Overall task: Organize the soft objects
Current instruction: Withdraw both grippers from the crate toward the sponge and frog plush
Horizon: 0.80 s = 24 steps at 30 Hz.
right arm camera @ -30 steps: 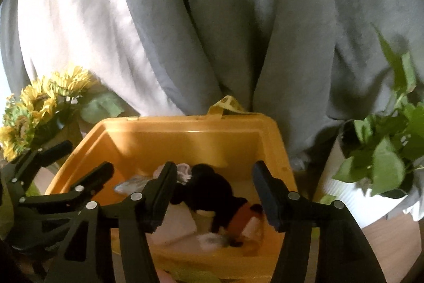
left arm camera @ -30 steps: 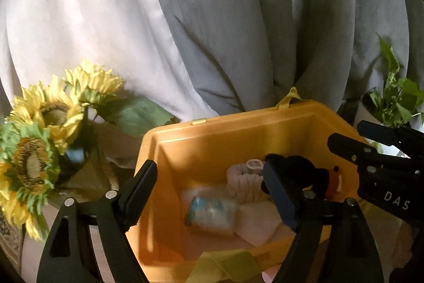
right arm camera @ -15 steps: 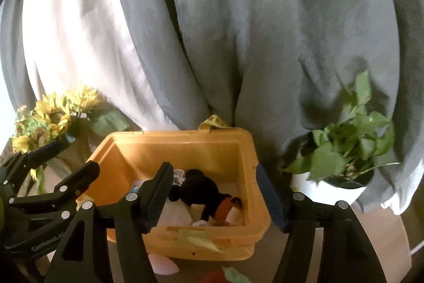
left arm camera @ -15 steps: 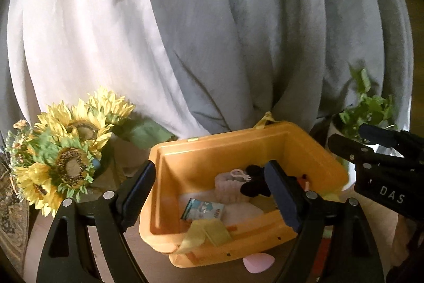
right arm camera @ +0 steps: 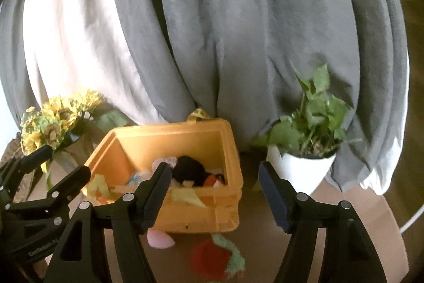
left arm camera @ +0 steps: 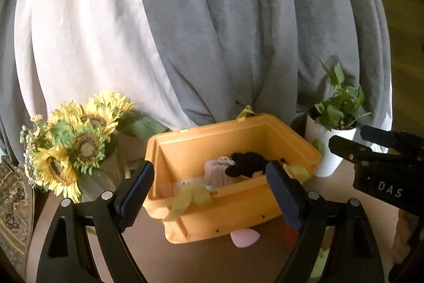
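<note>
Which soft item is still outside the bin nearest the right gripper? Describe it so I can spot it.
Find the orange bin before the grey curtain. On the table just in front of its near wall lies a red plush toy with a pale green part. The neighbouring pink piece to its left is paler and flatter.

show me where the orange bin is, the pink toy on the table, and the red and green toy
orange bin [right arm camera: 201, 214], right wrist view, on its bare front wall.
pink toy [right arm camera: 159, 240], right wrist view, on the middle of its rounded body.
red and green toy [right arm camera: 209, 260], right wrist view, on its red part.
</note>
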Each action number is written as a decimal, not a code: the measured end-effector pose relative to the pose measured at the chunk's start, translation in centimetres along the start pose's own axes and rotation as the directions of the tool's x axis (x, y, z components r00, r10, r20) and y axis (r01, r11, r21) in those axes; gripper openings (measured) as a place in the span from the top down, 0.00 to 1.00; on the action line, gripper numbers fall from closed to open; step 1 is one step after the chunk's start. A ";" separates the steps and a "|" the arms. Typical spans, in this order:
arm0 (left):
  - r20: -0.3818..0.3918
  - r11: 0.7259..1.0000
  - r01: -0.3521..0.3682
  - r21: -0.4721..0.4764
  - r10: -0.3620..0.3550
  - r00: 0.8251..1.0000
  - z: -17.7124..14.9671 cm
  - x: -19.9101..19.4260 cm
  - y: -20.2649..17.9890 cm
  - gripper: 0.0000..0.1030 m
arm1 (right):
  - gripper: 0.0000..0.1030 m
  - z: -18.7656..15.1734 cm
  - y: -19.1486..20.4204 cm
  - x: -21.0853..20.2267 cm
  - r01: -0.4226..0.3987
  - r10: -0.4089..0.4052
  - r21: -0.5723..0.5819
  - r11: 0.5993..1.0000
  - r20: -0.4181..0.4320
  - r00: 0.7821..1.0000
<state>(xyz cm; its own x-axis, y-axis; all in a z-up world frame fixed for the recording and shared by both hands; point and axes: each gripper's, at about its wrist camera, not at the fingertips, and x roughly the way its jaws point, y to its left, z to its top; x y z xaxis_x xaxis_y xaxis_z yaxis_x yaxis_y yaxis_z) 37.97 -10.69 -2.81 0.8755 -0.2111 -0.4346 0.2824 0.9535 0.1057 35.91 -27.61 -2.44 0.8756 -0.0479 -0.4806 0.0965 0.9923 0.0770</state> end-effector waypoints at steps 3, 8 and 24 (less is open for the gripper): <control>-0.004 1.000 -0.002 0.006 0.002 1.000 -0.8 -0.6 -0.1 0.16 | 0.32 -1.2 0.0 -0.7 0.002 -0.002 0.011 1.000 -0.019 1.000; -0.031 1.000 0.010 0.016 -0.009 0.999 -2.4 -1.4 -0.1 0.16 | 0.32 -3.4 0.1 -1.5 0.009 -0.006 0.040 0.999 -0.061 0.998; -0.102 0.998 0.058 0.030 -0.055 0.993 -8.5 -2.7 -0.1 0.16 | 0.32 -10.1 1.5 -4.7 0.077 -0.069 0.053 0.996 -0.135 0.988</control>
<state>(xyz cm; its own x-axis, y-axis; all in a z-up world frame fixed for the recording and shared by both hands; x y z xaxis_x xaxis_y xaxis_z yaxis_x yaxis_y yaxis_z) 32.26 -8.35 -9.26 0.8144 -0.2399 -0.5283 0.3441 0.9329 0.1067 27.13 -24.77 -8.89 0.7951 -0.1002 -0.5982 0.1881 0.9784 0.0861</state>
